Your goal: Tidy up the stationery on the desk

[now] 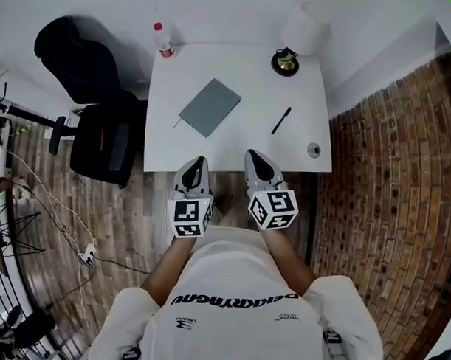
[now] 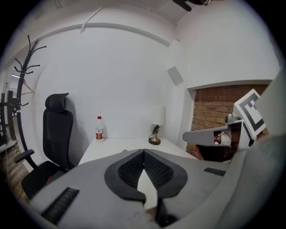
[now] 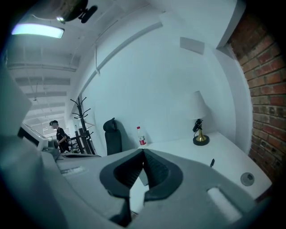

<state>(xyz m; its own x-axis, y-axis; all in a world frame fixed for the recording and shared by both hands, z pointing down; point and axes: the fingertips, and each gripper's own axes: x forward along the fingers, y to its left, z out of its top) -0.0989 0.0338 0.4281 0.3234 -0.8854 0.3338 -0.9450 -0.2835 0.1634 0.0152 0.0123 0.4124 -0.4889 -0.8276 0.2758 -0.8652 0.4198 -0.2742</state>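
pen [image 1: 281, 120] diagonal, near-left to far-right, right of tilted notebook [image 1: 209, 107] | bare surface [image 1: 234, 150] along near edge | left gripper [image 1: 197, 162], right gripper [image 1: 255, 155]: fingers together, empty

desk [image 1: 247, 80]: plain white
notebook [image 1: 209, 107]: slate grey
pen [image 1: 281, 120]: black
bottle [image 1: 163, 39]: clear, red cap, red label
lamp [image 1: 287, 60]: white shade, black-gold base
wall [image 1: 388, 188]: red-brown brick pattern
left gripper [image 1: 197, 162]: grey, black-white marker squares
right gripper [image 1: 254, 154]: same

White desk [image 1: 244, 76] with grey notebook [image 1: 209, 107], black pen [image 1: 281, 120], bottle [image 1: 163, 40], lamp [image 1: 286, 62], small round object [image 1: 314, 150].
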